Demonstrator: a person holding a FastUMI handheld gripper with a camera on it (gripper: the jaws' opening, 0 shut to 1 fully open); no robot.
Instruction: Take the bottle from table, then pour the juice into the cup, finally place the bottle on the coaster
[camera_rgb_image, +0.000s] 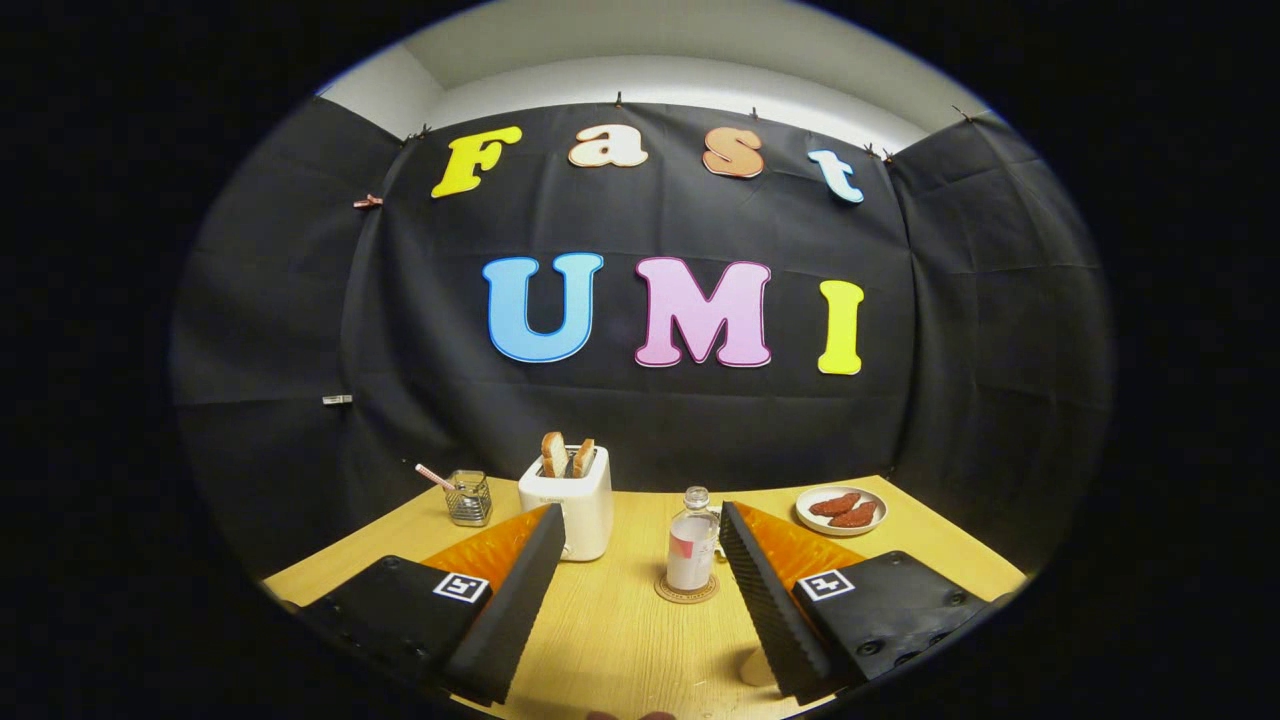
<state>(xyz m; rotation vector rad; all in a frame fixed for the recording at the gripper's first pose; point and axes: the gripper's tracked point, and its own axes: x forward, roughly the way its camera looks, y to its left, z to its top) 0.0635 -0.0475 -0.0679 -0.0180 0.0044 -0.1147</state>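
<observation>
Nearest, the jaws (637, 525) stand wide apart over the wooden surface (620, 640), holding nothing; bare wood shows between the two fingers. Just by the right finger's lower edge a small pale object (757, 668) peeks out, mostly hidden, and what it is cannot be told.

Just ahead, between the fingertips and closer to the right one, the clear bottle (692, 541) stands upright on a round cork coaster (687, 591). It has a pale cap and a pink-and-white label, and it sits apart from both fingers, touching neither.

Beyond the left fingertip, a white toaster (577, 505) stands with two slices of toast (567, 455) sticking up from its slots. Further left of it, a small wire-mesh holder (468, 497) carries a pink-tipped stick that leans out to the left.

Beyond the right finger, near the far edge of the surface, a white plate (842, 511) holds two reddish-brown pieces of food (846, 509). Behind everything hangs the black cloth wall (420, 350).
</observation>
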